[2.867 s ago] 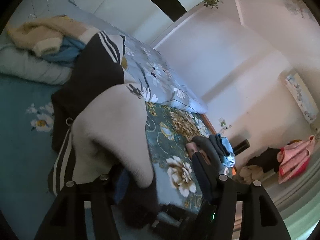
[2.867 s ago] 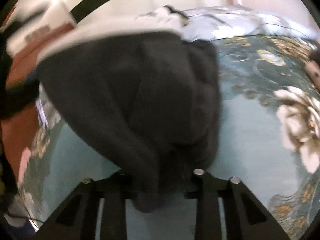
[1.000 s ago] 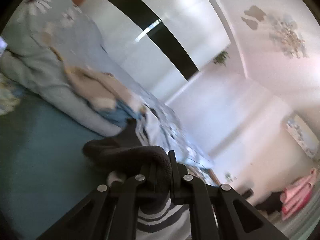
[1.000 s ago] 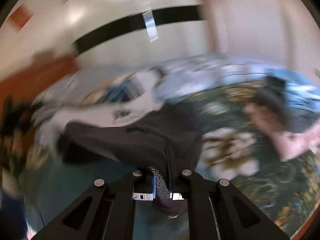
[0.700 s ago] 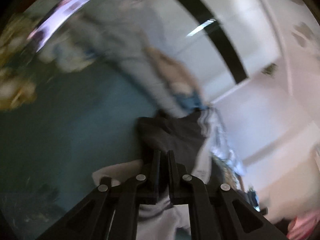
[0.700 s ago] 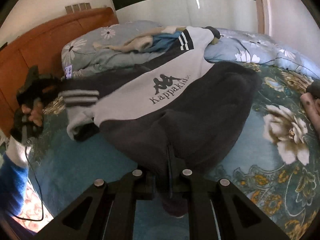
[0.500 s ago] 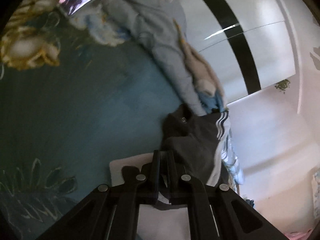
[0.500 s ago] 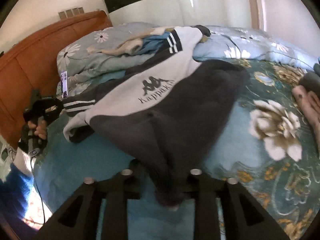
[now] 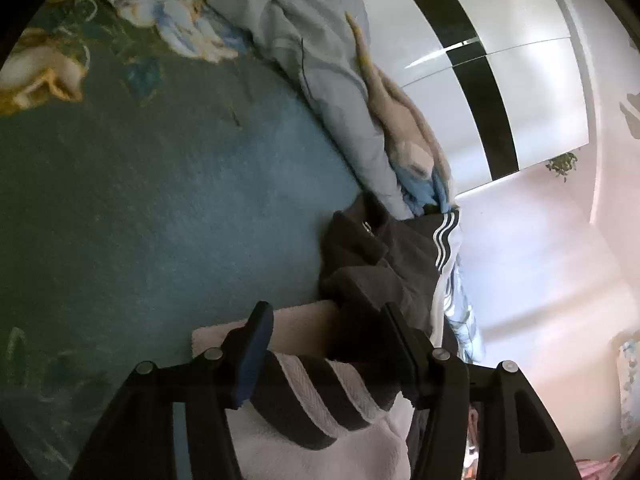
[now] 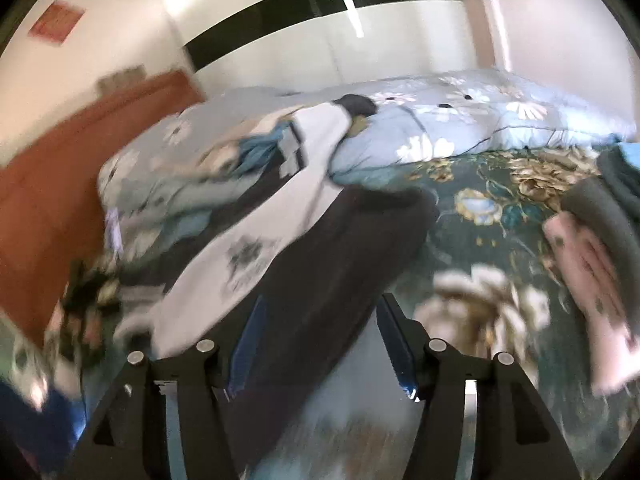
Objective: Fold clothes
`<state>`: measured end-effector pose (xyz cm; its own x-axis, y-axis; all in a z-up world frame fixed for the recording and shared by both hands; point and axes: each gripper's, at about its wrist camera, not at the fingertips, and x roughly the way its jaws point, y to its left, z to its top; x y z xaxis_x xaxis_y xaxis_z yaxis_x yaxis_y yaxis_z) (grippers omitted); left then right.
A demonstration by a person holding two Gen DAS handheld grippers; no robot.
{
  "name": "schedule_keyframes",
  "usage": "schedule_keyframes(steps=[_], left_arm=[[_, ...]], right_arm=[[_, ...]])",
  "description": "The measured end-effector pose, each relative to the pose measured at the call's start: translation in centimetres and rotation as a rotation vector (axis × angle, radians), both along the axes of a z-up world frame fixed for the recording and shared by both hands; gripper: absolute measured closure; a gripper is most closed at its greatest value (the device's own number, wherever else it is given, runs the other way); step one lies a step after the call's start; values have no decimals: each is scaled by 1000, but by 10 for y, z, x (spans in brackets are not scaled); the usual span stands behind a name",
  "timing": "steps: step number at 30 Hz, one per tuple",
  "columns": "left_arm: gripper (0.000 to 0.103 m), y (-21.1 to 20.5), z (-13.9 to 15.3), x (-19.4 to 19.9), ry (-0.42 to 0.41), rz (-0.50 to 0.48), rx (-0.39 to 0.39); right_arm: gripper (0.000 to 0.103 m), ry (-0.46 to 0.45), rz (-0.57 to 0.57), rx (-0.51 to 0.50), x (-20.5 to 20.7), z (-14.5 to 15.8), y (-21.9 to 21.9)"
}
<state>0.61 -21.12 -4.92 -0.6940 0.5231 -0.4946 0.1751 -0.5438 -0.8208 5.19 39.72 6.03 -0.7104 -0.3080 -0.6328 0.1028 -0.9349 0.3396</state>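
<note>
A black and white sweatshirt [image 10: 280,240] with striped cuffs lies spread on the teal floral bedspread [image 10: 500,216]. In the left wrist view its striped sleeve [image 9: 320,396] lies between my open left gripper [image 9: 326,318], which holds nothing; the dark collar part [image 9: 372,248] lies just beyond. In the right wrist view my right gripper [image 10: 320,308] is open, with the sweatshirt's dark hem between and below its fingers. That view is blurred.
A pale blue floral duvet [image 10: 440,120] is bunched at the back of the bed, with a cream garment [image 9: 404,128] and a blue one on it. Folded pink and dark clothes [image 10: 592,232] lie at the right. A wooden headboard [image 10: 60,160] stands at the left.
Both grippers have opened and let go of the sweatshirt, which now lies on the bed. The right gripper is moving, blurring its view.
</note>
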Motion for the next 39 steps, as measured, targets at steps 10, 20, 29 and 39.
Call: schedule_keyframes(steps=[10, 20, 29, 39], left_arm=[[42, -1, 3, 2, -6, -17, 33], [39, 8, 10, 1, -3, -32, 49], [36, 10, 17, 11, 32, -92, 100], [36, 42, 18, 8, 33, -210, 111]], right_arm=[[43, -217, -244, -256, -138, -90, 51], [90, -131, -329, -365, -131, -78, 40], [91, 145, -326, -418, -3, -9, 62], [92, 228, -453, -343, 151, 20, 81]])
